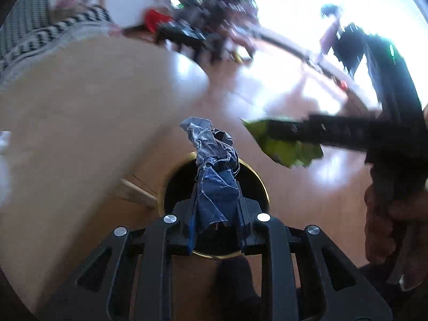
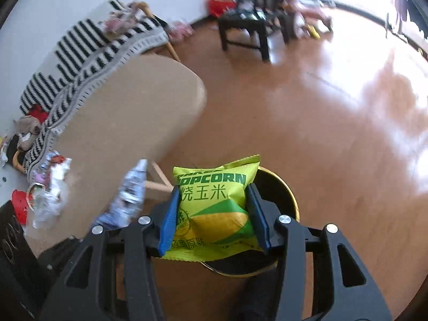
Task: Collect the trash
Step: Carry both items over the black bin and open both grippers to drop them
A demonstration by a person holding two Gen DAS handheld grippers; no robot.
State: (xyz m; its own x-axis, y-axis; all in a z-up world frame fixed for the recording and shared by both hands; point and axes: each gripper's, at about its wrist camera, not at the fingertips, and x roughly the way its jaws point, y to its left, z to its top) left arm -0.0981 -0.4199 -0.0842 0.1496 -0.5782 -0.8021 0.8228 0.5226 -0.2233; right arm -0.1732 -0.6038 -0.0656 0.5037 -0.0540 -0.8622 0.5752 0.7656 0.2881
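Note:
My left gripper (image 1: 216,214) is shut on a crumpled blue-and-silver wrapper (image 1: 212,171) and holds it over the round black bin with a gold rim (image 1: 263,184) on the floor. My right gripper (image 2: 214,214) is shut on a yellow-green popcorn bag (image 2: 214,203) and holds it over the same bin (image 2: 290,200). In the left wrist view the right gripper (image 1: 270,131) reaches in from the right with the bag (image 1: 283,149). In the right wrist view the blue wrapper (image 2: 128,192) shows at lower left, blurred.
A tan tabletop (image 1: 80,123) stands left of the bin, with its edge (image 2: 184,123) close to it. More wrappers and clear plastic (image 2: 50,187) lie on its left end. A striped sofa (image 2: 88,50), a black stool (image 2: 246,24) and wooden floor (image 2: 334,139) lie beyond.

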